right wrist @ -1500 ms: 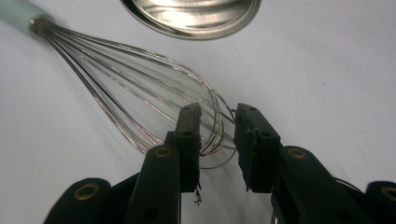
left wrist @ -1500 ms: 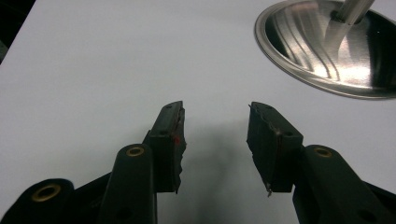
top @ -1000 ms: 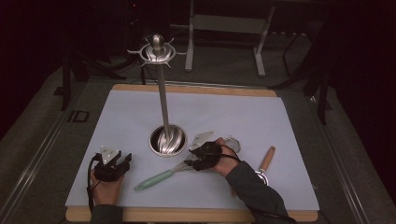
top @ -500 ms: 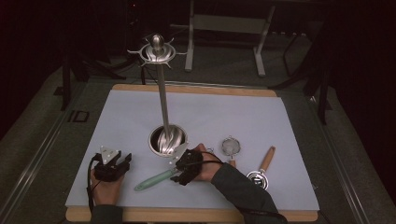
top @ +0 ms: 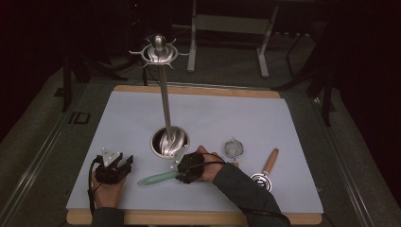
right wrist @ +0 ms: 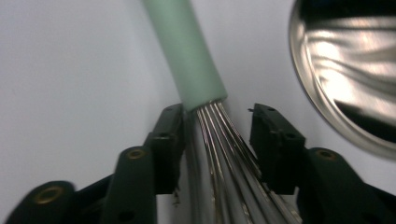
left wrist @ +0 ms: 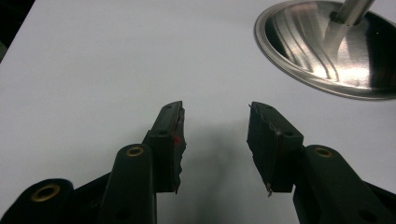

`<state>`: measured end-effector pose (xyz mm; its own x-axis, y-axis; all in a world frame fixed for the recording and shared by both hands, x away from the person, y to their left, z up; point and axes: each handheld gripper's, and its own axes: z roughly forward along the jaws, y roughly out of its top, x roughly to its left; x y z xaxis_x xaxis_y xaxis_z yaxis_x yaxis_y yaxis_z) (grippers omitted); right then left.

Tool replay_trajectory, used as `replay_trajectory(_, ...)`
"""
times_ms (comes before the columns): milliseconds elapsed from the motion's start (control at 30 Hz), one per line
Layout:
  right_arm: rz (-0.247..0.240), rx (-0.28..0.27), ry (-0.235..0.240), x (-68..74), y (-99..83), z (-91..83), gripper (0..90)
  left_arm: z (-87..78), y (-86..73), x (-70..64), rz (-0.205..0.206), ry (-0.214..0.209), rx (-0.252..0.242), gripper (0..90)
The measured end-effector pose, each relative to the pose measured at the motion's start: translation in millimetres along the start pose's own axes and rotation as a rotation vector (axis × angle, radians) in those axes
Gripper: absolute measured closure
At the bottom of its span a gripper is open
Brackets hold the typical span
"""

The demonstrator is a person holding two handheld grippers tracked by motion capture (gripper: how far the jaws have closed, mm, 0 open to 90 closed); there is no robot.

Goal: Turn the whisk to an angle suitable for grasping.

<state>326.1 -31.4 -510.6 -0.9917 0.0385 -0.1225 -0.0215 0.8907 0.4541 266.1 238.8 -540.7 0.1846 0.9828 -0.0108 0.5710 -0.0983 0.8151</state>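
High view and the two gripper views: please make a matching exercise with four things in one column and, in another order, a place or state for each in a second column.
Things:
1. whisk with pale green handle
2. small round metal strainer
3. left tongs
4. tall steel stand with round base

Places or states:
A. open over bare white mat
B. wires lie between the right tongs
C. rises from the table middle
D. lies right of the stand's base

Pairs: 1-B, 2-D, 3-A, 4-C

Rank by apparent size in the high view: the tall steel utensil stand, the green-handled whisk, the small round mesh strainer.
1. Tall steel utensil stand, clearly largest.
2. Green-handled whisk, partly hidden by the right claw.
3. Small round mesh strainer, smallest.
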Motion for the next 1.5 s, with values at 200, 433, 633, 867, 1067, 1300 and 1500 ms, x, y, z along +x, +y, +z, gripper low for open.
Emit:
replay_trajectory(200,0.034,0.019,-0.025,-5.6,-17.2,-10.3,68.4,0.1,0.1,-0.3,0.003,0.002,0.004,56.1)
replay_trajectory(433,0.102,0.027,-0.033,-8.0,-45.2,-26.1,69.2,0.0,0.1,-0.3,0.003,0.002,0.004,56.1)
replay_trajectory(633,0.173,0.036,-0.070,-15.3,-67.9,-37.8,69.2,0.1,0.2,-0.4,0.004,0.004,0.006,56.1)
replay_trajectory(867,0.254,0.044,-0.098,-24.4,-88.0,-48.7,68.8,0.5,0.2,-0.8,0.006,0.007,0.008,56.1)
replay_trajectory(1067,0.242,0.052,-0.086,-27.4,-80.7,-47.9,64.8,0.4,0.2,-0.6,0.006,0.006,0.008,56.1)
replay_trajectory(1300,0.220,0.028,-0.025,-38.9,-60.8,-48.7,59.9,0.4,0.3,-0.2,0.004,0.002,0.009,56.0)
replay_trajectory(1500,0.247,0.046,0.037,-49.2,-52.0,-41.1,64.5,0.4,0.4,-0.1,0.003,0.000,0.010,56.0)
